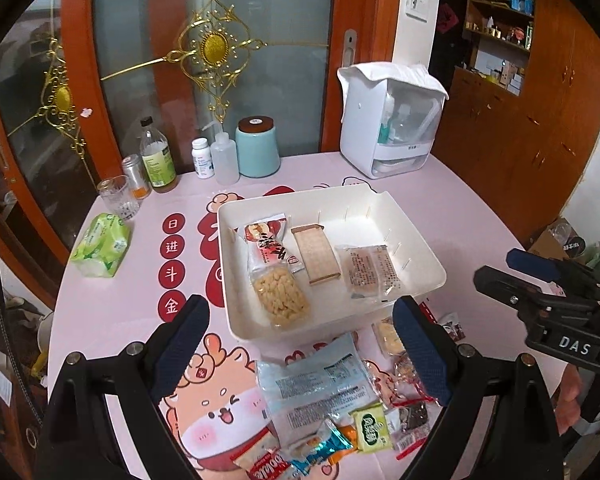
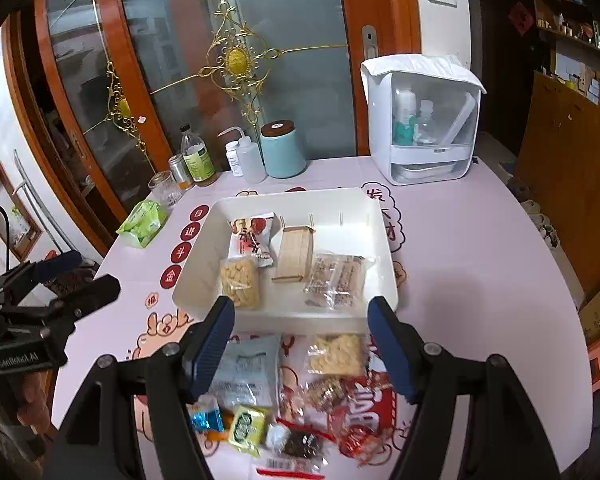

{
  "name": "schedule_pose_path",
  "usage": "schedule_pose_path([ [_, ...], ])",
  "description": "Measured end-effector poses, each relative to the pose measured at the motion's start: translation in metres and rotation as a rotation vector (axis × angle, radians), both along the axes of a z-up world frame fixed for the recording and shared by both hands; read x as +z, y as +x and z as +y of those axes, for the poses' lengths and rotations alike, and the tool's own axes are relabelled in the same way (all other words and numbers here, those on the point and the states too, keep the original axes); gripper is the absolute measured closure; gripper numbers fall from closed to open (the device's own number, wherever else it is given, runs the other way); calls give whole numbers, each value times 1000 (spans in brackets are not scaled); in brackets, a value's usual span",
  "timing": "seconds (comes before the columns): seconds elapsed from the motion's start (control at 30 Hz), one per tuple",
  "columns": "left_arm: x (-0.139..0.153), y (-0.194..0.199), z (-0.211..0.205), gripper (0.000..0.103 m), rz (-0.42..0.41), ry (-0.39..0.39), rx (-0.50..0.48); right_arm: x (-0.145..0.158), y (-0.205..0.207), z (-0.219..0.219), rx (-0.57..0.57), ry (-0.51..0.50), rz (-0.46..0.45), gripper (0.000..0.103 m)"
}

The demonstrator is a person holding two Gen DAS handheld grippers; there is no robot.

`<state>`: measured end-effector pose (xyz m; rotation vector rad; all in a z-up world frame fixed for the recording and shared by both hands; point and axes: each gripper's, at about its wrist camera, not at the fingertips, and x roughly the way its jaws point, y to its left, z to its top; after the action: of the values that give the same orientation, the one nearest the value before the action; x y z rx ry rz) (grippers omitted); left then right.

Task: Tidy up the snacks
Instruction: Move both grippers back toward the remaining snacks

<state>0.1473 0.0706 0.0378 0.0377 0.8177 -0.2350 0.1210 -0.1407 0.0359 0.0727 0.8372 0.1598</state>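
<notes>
Both claws, left (image 1: 300,344) and right (image 2: 300,340), hung angled down over the bench (image 2: 480,264), jaws apart, empty. Tray (image 1: 420,240) held three packets; loose pile (image 2: 300,400) perhaps ten.

Tray (image 1: 416,236): white. Tablecloth (image 1: 112,312): pale pink, red cartoon prints, red discs with white characters. Tissue pack (image 1: 100,246): green. Canister (image 1: 258,152): light blue, brown lid. Gripper pads (image 2: 210,346): dark blue, dimpled.
</notes>
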Motion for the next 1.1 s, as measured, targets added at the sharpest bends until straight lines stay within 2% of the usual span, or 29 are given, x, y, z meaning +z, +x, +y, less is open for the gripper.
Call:
schedule_pose_path([
  [0.27,9,-39,-4,11,-22,22,48,-3,-29,-13,40,-22,5,33],
  [0.57,-2,-74,-8,11,-2,40,101,-32,-46,-21,91,-21,85,33],
  [0.77,-25,-88,-6,11,57,65,105,-60,-57,-22,112,7,160,33],
  [1.1,-80,-94,1,11,184,129,61,-113,-65,-20,77,61,301,34],
])
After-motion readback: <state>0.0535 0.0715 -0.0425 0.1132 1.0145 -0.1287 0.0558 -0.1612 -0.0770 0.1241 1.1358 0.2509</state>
